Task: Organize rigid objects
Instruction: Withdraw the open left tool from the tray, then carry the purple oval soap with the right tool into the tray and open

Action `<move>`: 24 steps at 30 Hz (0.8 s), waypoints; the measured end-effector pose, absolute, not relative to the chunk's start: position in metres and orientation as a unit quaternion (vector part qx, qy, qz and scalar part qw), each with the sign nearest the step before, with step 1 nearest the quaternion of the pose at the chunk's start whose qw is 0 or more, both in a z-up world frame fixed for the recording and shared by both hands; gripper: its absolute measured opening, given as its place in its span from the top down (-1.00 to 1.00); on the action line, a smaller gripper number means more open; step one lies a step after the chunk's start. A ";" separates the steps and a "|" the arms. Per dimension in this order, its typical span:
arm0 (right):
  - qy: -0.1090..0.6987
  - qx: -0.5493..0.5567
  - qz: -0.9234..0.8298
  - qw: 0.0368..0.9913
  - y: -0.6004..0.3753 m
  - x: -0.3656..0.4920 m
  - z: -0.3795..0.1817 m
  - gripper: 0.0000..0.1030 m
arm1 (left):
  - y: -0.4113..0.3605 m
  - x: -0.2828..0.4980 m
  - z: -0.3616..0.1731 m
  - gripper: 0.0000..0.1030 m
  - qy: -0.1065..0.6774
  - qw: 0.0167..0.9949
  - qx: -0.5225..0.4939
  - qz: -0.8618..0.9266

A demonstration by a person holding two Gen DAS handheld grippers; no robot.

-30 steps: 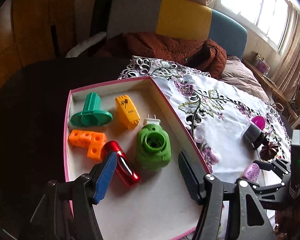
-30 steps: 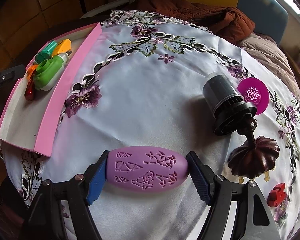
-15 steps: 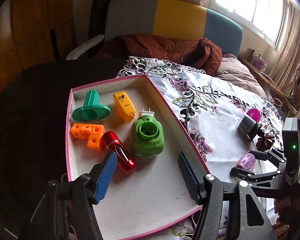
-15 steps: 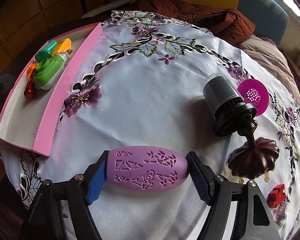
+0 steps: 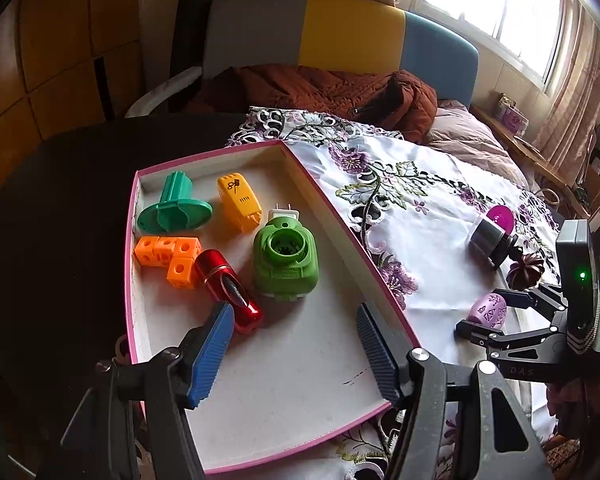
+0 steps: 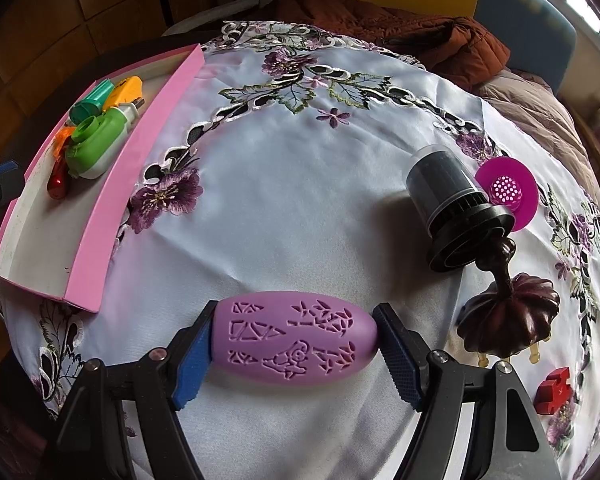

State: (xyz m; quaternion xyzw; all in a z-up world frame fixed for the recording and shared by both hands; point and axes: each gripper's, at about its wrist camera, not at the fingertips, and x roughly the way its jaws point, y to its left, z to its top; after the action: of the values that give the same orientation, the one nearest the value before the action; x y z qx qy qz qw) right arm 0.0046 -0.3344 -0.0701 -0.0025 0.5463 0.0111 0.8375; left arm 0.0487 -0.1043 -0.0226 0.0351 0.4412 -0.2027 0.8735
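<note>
Right tool point(image 6: 294, 346): one purple case point(image 6: 296, 336); five tray point(image 5: 260, 360) items

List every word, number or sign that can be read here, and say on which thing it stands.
"DAS": on the right hand-held gripper, on its black body.
Black print on the yellow plastic piece in the pink tray: too small to read.
Cut-out patterns on the purple oval case: no letters.

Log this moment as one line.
right gripper: shut on purple oval carved case, on floral tablecloth | left gripper: open, empty, over pink-rimmed tray | tray: five items
</note>
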 end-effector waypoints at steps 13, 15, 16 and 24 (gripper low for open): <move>0.542 -0.011 0.009 0.840 -0.332 0.003 -0.070 -0.47 | -0.083 0.043 -0.023 -0.25 0.443 0.874 0.023 -0.196; 0.541 -0.012 0.009 0.841 -0.332 0.003 -0.070 -0.47 | -0.072 0.043 -0.024 -0.25 0.447 0.873 0.010 -0.194; 0.541 -0.012 0.008 0.841 -0.332 0.003 -0.069 -0.47 | -0.067 0.043 -0.024 -0.25 0.448 0.874 0.006 -0.190; 0.536 -0.014 -0.002 0.844 -0.330 0.002 -0.065 -0.47 | -0.009 0.045 -0.032 -0.22 0.460 0.876 -0.040 -0.139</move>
State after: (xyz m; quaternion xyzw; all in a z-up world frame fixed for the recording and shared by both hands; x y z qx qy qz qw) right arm 0.0019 -0.3301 -0.0654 -0.0136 0.5357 -0.0024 0.8443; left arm 0.0451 -0.0086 -0.0320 -0.0399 0.4599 -0.1392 0.8761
